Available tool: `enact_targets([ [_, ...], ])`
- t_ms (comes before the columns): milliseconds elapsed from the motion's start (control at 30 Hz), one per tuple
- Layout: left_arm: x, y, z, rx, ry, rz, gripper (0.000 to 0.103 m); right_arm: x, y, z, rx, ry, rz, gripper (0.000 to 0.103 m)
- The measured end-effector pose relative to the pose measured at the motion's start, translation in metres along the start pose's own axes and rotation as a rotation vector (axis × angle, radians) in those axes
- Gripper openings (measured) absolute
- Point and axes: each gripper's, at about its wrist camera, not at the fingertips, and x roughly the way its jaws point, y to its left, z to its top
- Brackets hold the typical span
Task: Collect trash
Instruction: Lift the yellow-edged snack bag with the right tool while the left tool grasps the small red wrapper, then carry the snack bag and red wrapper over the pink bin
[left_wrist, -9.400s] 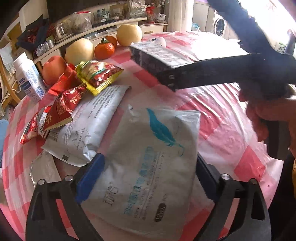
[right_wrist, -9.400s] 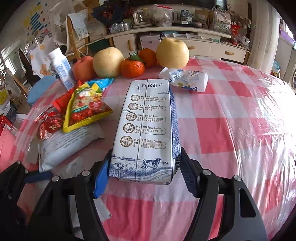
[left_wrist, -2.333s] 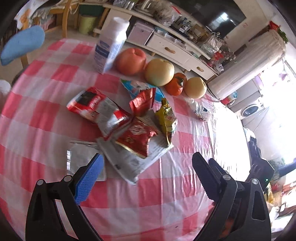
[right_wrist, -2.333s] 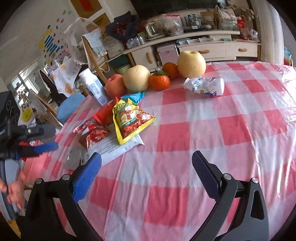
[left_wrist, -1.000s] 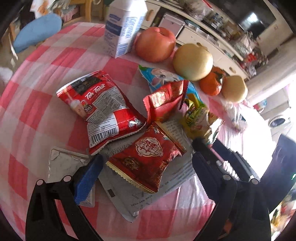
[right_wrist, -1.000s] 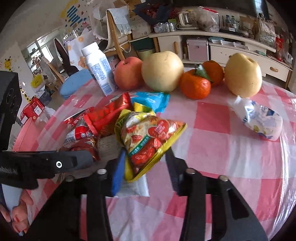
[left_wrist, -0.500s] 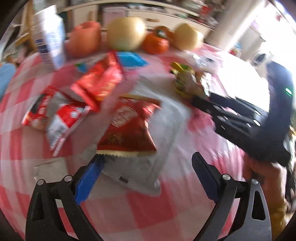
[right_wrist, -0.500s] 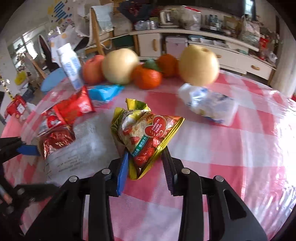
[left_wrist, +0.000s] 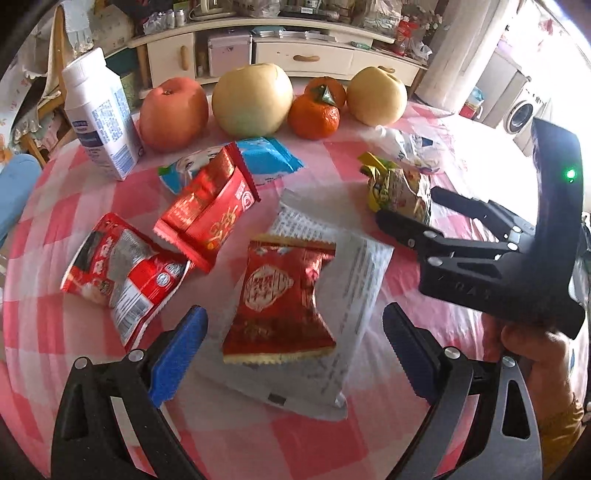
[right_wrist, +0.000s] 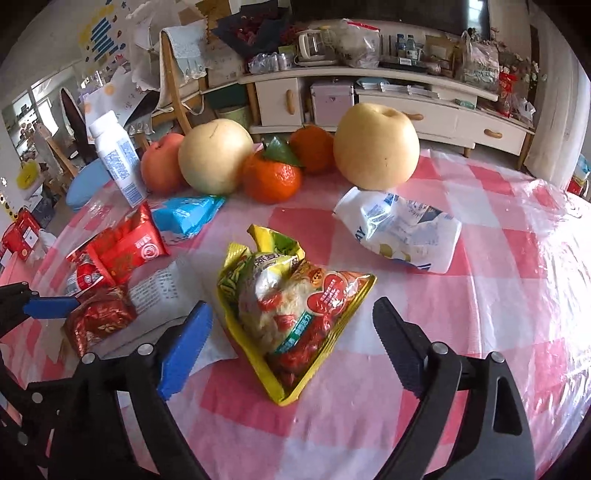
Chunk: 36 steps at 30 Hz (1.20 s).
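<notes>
Yellow snack bag (right_wrist: 295, 314) lying on the table betw. R gripper (right_wrist: 291, 332) jaws, which are opening, pads off it. L gripper (left_wrist: 291, 350) wide, straddling red pouch (left_wrist: 280, 302), long axis pointing away.

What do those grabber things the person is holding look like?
Each hand-held gripper is black, with silver bolts. The left hand-held gripper and the right hand-held gripper each have one blue pad and one black ridged pad. The right one shows a small green light. A yellow cuff peeks out.

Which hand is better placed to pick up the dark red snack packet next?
Left, probably. The left gripper is open with the dark red packet between its fingers; the right gripper, opening, straddles the yellow packet.
</notes>
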Motion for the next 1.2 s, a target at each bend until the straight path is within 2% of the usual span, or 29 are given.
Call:
enact_targets([
  [100,0.008,-0.003,0.003,-0.002,-0.003,0.001,0.092,0.005,-0.002,0.001,0.014,0.010,0.008,0.089],
  [133,0.011,-0.003,0.003,-0.003,0.001,0.004,0.083,0.004,-0.002,0.001,0.018,0.005,0.011,0.089],
  [233,0.018,-0.004,0.007,0.001,-0.015,0.011,0.078,0.003,-0.005,0.001,0.032,0.007,0.020,0.086],
  [367,0.019,-0.001,0.008,0.001,-0.034,0.008,0.063,0.002,-0.002,0.001,0.017,0.002,0.019,0.065],
  [533,0.015,0.004,0.001,0.009,-0.051,-0.011,0.058,0.003,0.001,0.000,-0.002,0.002,0.014,0.050],
  [767,0.007,0.015,-0.009,-0.034,-0.048,-0.081,0.052,0.002,-0.004,0.001,0.024,-0.011,0.022,0.041],
  [1200,-0.022,0.035,-0.027,-0.092,-0.069,-0.174,0.049,-0.022,0.009,-0.001,0.023,-0.087,0.028,0.034],
])
